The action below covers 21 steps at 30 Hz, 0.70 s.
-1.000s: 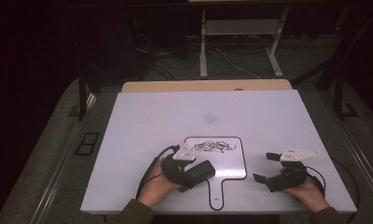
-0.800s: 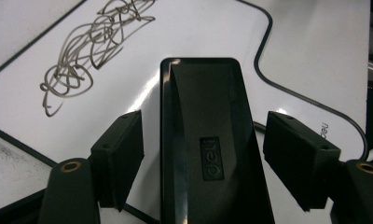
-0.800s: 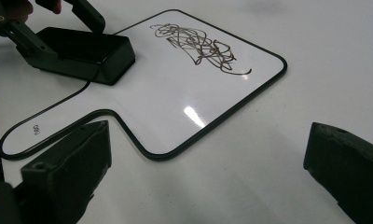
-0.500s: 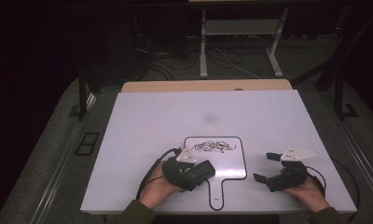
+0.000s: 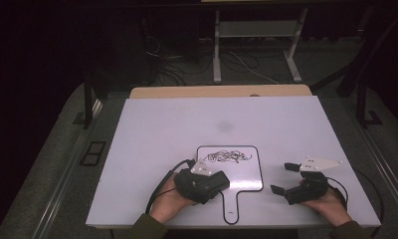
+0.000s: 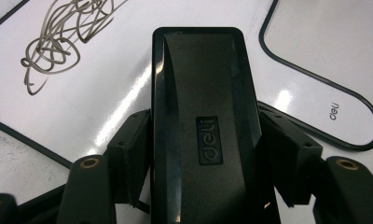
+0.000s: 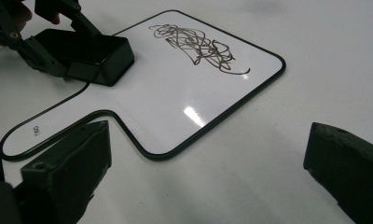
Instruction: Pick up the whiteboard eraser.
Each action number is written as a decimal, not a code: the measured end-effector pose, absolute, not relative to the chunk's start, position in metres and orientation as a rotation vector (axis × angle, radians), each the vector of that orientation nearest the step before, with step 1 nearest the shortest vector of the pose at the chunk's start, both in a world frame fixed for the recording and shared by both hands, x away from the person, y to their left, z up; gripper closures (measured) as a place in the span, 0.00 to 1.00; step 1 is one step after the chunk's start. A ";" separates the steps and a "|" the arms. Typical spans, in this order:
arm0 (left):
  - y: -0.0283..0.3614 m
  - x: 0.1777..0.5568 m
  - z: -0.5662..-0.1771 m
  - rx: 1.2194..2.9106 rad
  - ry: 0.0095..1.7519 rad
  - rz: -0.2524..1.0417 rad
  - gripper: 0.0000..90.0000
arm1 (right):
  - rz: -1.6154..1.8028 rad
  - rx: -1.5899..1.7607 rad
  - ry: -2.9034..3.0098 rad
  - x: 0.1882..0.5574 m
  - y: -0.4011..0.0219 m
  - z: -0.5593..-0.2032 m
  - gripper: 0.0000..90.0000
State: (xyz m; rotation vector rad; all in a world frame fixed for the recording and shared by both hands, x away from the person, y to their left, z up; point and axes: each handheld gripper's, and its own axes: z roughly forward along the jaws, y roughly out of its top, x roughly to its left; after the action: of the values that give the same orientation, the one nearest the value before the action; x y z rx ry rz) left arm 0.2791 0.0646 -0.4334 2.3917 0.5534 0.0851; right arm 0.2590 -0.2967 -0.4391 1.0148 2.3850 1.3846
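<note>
A white surface (image 5: 152, 144) stands in a dark room, with cables and metal frame legs on the floor beyond its far edge. Near the person's side lies a small whiteboard (image 5: 237, 172) with a black rim and a short handle that points toward the person; a tangle of dark scribble (image 5: 228, 157) covers its upper part, and the handle carries a small printed logo.

The left gripper (image 5: 214, 183) sits at the whiteboard's lower left corner. Its jaws have just been closing and now press on both long sides of a black eraser (image 6: 205, 126), a smooth oblong block with an embossed brand mark on its top. In the right gripper view the eraser rests flat on the whiteboard, near the edge where the handle begins and well apart from the scribble. The left hand (image 5: 169, 201) holds the gripper from below, its cable looping off to the left.

The right gripper (image 5: 282, 179) lies to the right of the whiteboard, off its rim, in the right hand (image 5: 329, 201). Its jaws stand wide apart with only bare surface between them, pointing toward the whiteboard.
</note>
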 end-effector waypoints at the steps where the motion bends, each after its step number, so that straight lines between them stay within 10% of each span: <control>1: 0.064 0.279 -0.433 2.388 0.560 0.084 0.41 | 1.384 1.013 2.385 0.259 -0.297 -0.439 0.00; 21: 0.062 0.279 -0.430 2.421 0.539 0.050 0.43 | 1.397 1.018 2.391 0.261 -0.296 -0.440 0.00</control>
State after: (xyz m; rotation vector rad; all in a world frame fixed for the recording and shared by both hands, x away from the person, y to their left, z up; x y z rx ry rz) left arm 0.2789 0.0620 -0.4295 2.4211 0.5395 0.0496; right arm 0.2607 -0.2963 -0.4396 1.0184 2.3906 1.3968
